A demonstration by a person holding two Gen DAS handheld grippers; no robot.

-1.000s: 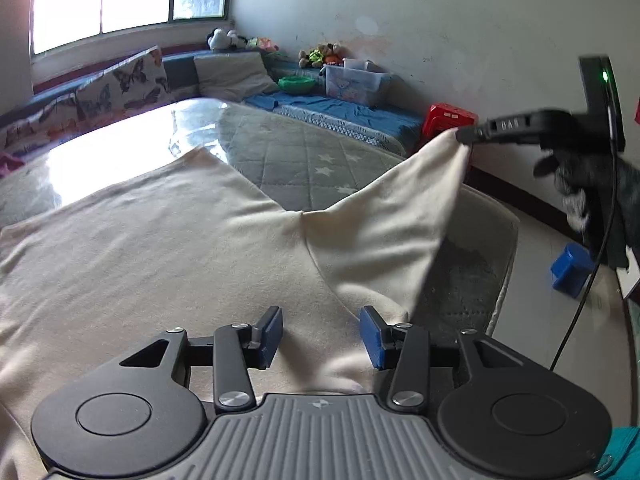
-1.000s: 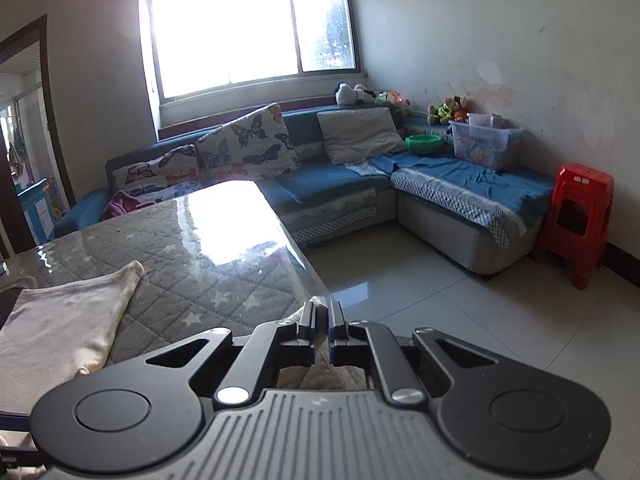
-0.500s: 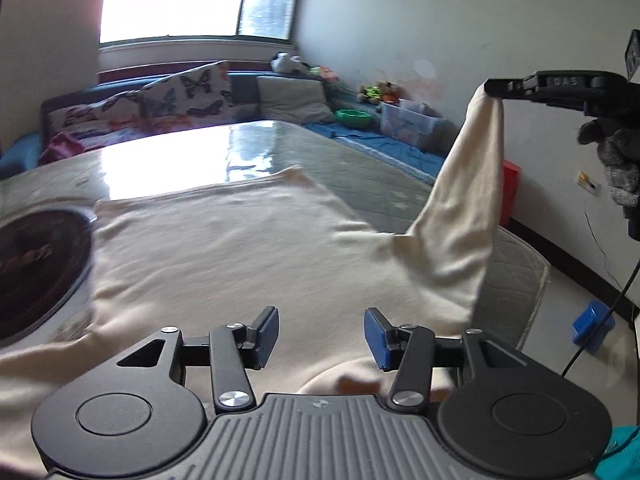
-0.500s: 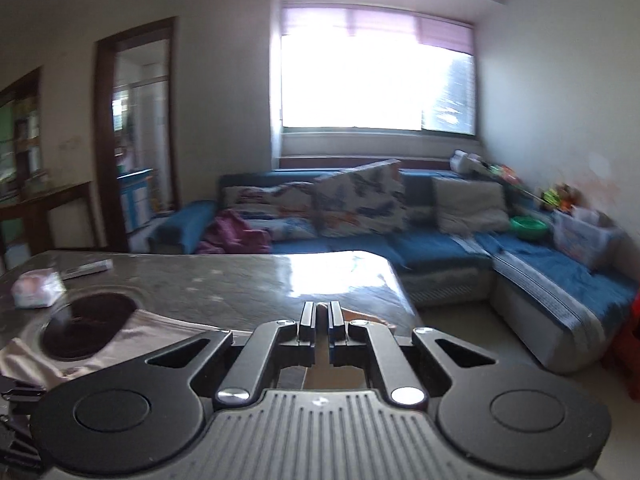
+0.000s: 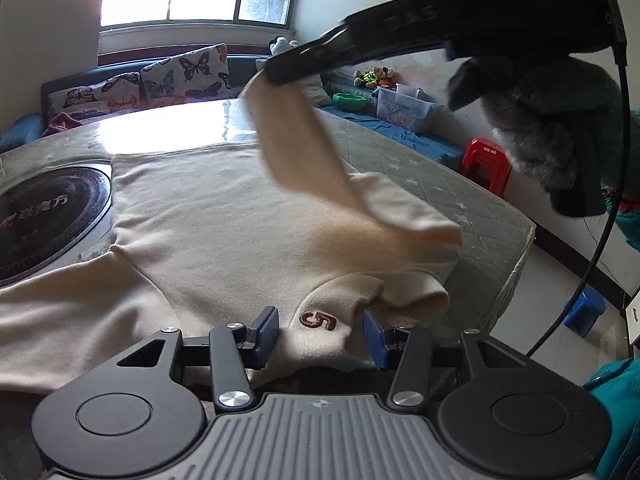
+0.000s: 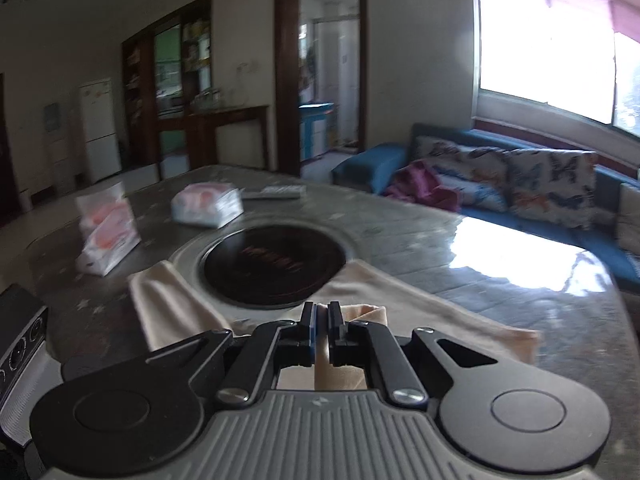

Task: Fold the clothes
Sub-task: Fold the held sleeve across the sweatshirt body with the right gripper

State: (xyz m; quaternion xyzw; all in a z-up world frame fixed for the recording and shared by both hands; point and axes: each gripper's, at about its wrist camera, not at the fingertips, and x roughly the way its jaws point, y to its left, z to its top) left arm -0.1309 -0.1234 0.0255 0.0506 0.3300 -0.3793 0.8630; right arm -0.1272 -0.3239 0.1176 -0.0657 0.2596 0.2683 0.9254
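A cream sweater point(image 5: 224, 216) lies spread on the quilted table, its collar with a brown "5" point(image 5: 318, 320) between my left gripper's open blue fingertips point(image 5: 320, 332). My right gripper point(image 6: 321, 320) is shut on the sweater's right sleeve point(image 5: 296, 148) and holds it raised over the body; it also shows in the left wrist view point(image 5: 276, 72). In the right wrist view the sweater point(image 6: 400, 304) lies below and the other sleeve point(image 6: 168, 308) stretches left.
A round black cooktop point(image 6: 272, 264) is set in the table point(image 6: 460, 240), partly under the sweater. Tissue packs point(image 6: 108, 236) and a remote point(image 6: 276, 191) lie beyond it. A blue sofa point(image 6: 520, 200) stands behind; a red stool point(image 5: 486, 160) stands on the floor at right.
My right gripper has carried the sleeve up and leftward over the sweater's body, swinging its view from the window toward the cooktop. My left gripper has come to the collar, still open.
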